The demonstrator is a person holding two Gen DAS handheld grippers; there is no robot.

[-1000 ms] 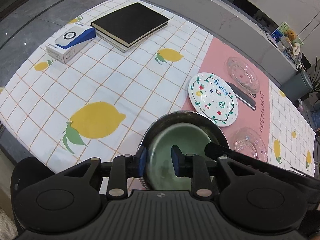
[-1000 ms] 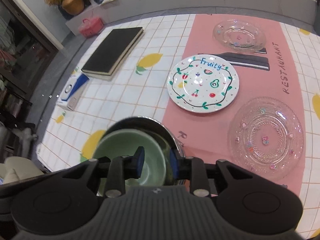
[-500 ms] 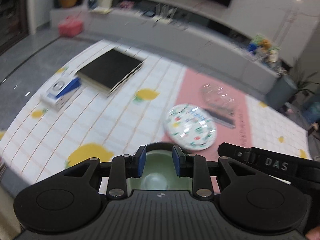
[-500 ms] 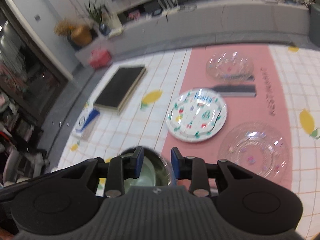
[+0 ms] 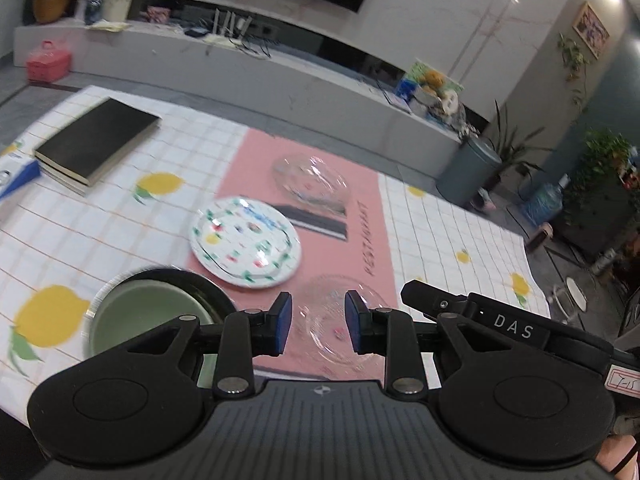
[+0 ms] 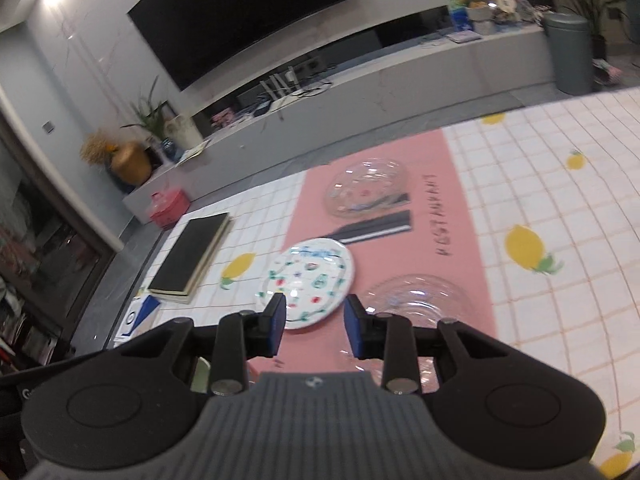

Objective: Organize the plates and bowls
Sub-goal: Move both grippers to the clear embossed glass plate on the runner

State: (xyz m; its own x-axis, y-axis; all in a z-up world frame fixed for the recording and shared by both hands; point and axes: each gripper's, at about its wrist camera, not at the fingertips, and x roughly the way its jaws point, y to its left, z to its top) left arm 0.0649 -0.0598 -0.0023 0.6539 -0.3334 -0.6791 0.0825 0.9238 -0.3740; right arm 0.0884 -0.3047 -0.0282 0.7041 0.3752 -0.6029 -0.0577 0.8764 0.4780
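A pale green bowl (image 5: 136, 316) sits nested in a dark bowl (image 5: 208, 292) at the near left of the table. Beyond it lies a white plate painted with fruit (image 5: 244, 240) (image 6: 308, 280). Two clear glass plates rest on the pink mat: a far one (image 5: 312, 180) (image 6: 366, 190) and a near one (image 5: 336, 328) (image 6: 416, 300). My left gripper (image 5: 318, 322) hovers open above the near glass plate, holding nothing. My right gripper (image 6: 314, 322) is open and empty too, over the near edge of the white plate. Its body (image 5: 512, 326) shows at the right of the left wrist view.
A black book (image 5: 96, 140) (image 6: 192, 256) and a blue-and-white box (image 6: 138, 316) lie at the table's left. The lemon-print tablecloth (image 6: 560, 208) stretches bare to the right. Past the table runs a long low grey bench (image 5: 240, 68) with a grey bin (image 5: 468, 172).
Both grippers have drawn back from the stacked bowls and tilted up. The left one let go of the bowl rim and swung right over the near glass plate. The bowls stayed put.
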